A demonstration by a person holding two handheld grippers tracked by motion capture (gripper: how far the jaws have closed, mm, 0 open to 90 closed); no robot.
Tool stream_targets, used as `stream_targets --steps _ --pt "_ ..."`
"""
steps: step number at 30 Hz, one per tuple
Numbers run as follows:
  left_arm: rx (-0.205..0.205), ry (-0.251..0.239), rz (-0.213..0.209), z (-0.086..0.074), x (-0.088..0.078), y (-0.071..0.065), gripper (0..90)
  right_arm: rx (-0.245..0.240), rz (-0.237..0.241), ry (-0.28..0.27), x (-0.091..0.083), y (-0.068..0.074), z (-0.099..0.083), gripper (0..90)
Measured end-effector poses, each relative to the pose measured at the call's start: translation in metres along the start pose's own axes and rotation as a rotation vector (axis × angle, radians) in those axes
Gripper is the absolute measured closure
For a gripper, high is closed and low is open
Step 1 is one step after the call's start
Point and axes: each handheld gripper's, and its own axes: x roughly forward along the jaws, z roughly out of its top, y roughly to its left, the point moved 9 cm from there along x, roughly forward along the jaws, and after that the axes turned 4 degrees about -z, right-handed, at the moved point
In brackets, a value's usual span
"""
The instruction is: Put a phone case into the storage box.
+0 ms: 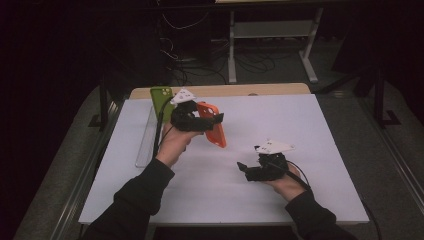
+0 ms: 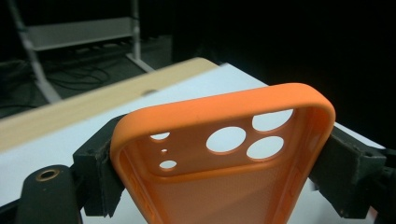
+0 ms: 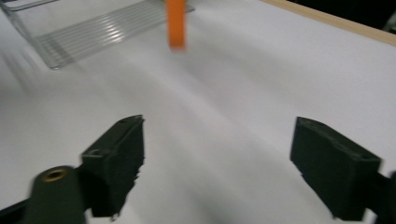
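My left gripper (image 1: 212, 120) clamps orange phone case (image 1: 212, 131) across its width, one jaw pressing each side edge. Case held above table (image 1: 300, 130), long axis running down from my fingers, camera-hole end up. My right gripper (image 1: 245, 169) jaws wide apart, nothing between; case well ahead. Clear rack (image 1: 146, 142) with green case (image 1: 161, 97) beyond left hand.

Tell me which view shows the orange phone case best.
The left gripper view: the orange phone case is close up, its camera cutouts clear, clamped by its sides between the left tongs. The high view shows it small, held above the table. The right gripper view shows a blurred orange edge.
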Motion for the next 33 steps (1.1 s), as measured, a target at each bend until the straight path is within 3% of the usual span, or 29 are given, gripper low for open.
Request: stream_targets --steps 2,4,8,14,19,26,30,33 --pt "-0.001 -0.017 0.023 0.010 -0.007 0.010 15.2 0.026 -0.006 0.009 -0.003 -0.009 -0.005 9.8" --pt "0.002 -0.026 0.055 0.019 -0.013 0.021 15.2 0.040 -0.026 0.016 -0.005 -0.019 -0.010 0.0" --pt "0.010 -0.050 0.125 0.034 -0.027 0.043 15.2 0.068 -0.022 0.044 -0.012 -0.031 -0.022 0.0" --pt "0.025 -0.060 0.224 0.049 -0.044 0.077 15.2 0.055 -0.038 0.060 -0.020 -0.041 -0.037 0.0" --pt "0.023 -0.055 0.299 0.052 -0.053 0.105 15.2 0.045 -0.045 0.073 -0.026 -0.045 -0.046 0.0" --pt "-0.006 -0.044 0.389 0.048 -0.064 0.135 15.2 0.029 -0.039 0.050 -0.034 -0.050 -0.051 0.0" --pt "-0.012 -0.016 0.458 0.040 -0.063 0.153 15.1 0.019 -0.052 0.023 -0.038 -0.054 -0.051 0.0" --pt "-0.041 -0.001 0.489 0.032 -0.059 0.164 15.1 0.018 -0.052 0.023 -0.038 -0.054 -0.051 0.0"
